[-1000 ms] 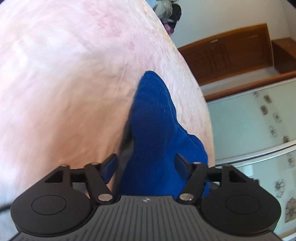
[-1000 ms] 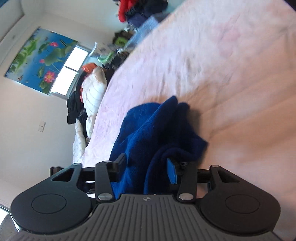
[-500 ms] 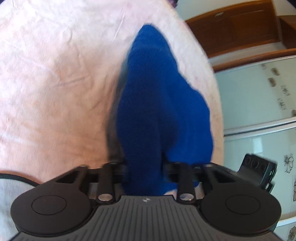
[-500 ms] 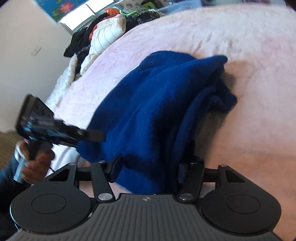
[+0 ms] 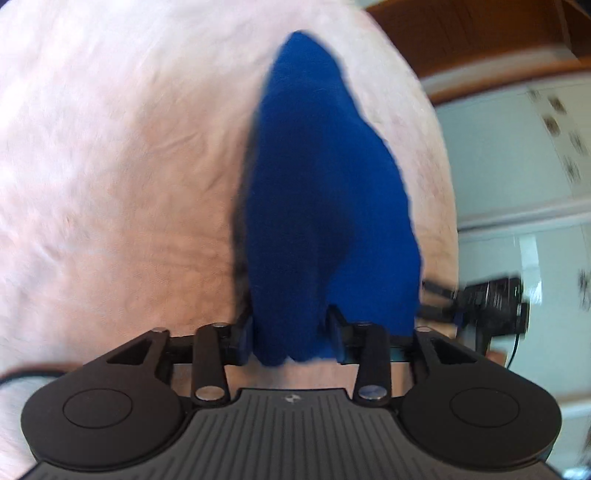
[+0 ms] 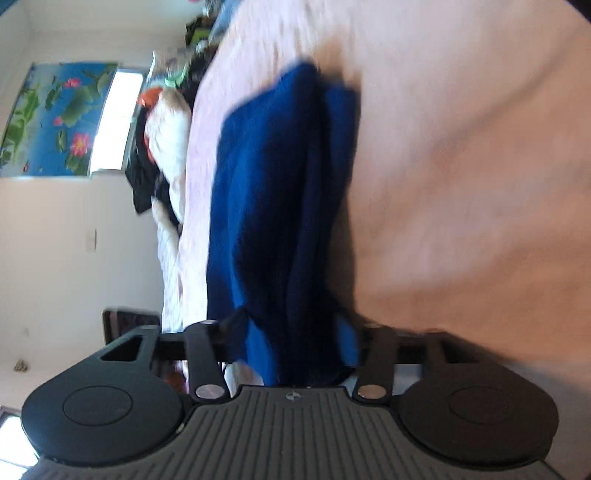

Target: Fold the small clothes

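Only unlabelled blue garment (image 5: pixel 325 206) in grippers

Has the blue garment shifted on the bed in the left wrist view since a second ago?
Yes. The blue garment now reaches farther up the pink bedspread, its tip nearer the wooden cabinet, clamped in the left gripper.

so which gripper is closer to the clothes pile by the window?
Right. The right gripper, shut on the blue garment, faces the clothes pile along the bed's far edge. The left gripper faces the wooden cabinet; no pile in its view.
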Action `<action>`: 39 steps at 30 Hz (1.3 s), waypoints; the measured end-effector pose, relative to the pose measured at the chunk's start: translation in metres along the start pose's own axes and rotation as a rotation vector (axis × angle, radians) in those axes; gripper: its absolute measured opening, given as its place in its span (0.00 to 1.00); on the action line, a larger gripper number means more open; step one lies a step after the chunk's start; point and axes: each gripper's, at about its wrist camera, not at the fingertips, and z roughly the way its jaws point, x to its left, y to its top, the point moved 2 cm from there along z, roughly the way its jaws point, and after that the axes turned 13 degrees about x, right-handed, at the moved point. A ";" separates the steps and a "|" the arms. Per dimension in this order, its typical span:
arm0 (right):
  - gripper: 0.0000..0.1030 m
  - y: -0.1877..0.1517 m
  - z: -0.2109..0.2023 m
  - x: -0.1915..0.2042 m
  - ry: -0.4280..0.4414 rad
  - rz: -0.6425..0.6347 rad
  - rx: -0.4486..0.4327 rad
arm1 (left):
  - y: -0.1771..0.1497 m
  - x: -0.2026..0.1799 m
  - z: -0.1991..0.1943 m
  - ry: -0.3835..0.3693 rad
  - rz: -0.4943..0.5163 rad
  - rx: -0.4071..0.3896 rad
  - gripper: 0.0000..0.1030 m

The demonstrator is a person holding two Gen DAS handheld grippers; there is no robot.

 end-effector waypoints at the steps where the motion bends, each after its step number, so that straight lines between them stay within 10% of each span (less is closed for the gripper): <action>1: 0.69 0.006 -0.012 0.005 -0.002 -0.026 -0.060 | -0.003 -0.010 -0.011 0.048 0.068 -0.024 0.46; 9: 0.75 0.099 0.001 0.027 -0.198 -0.086 -0.268 | 0.005 -0.084 0.019 0.344 0.317 -0.273 0.75; 13: 0.17 0.110 0.045 0.044 -0.458 -0.234 -0.215 | 0.000 -0.088 0.068 0.520 0.383 -0.301 0.81; 19: 0.12 0.118 0.033 0.045 -0.648 -0.342 -0.314 | -0.008 -0.085 0.084 0.523 0.429 -0.335 0.92; 26: 0.21 0.060 0.020 0.082 -0.561 -0.440 -0.429 | -0.003 -0.089 0.097 0.546 0.428 -0.345 1.00; 31: 0.32 0.023 0.068 0.105 -0.568 -0.605 -0.205 | -0.006 -0.089 0.094 0.544 0.432 -0.340 1.00; 33: 0.27 0.026 0.086 0.091 -0.680 -0.634 -0.159 | -0.007 -0.088 0.093 0.534 0.434 -0.336 1.00; 39: 0.04 0.031 0.073 0.084 -0.635 -0.564 -0.236 | -0.012 -0.088 0.092 0.548 0.445 -0.335 1.00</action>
